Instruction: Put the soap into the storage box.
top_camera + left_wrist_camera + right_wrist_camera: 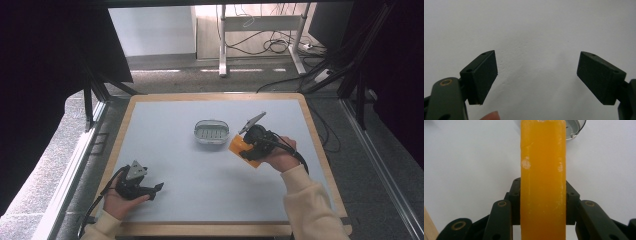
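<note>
An orange bar of soap (239, 146) hangs just above the table, right of a small oval soap dish (212, 131). My right gripper (246, 148) is shut on the bar. In the right gripper view the orange bar (543, 180) stands on edge between the two black jaws, and the dish's rim (574, 128) peeks in at the top right. My left gripper (156, 189) rests low at the table's front left, held in a hand. Its pads (482, 75) stand wide apart with only bare table between them.
The pale blue tabletop (190, 165) has a wooden border (215, 228). Beyond the far edge are a table leg frame and cables on the floor (270, 45). Dark curtains hang on both sides.
</note>
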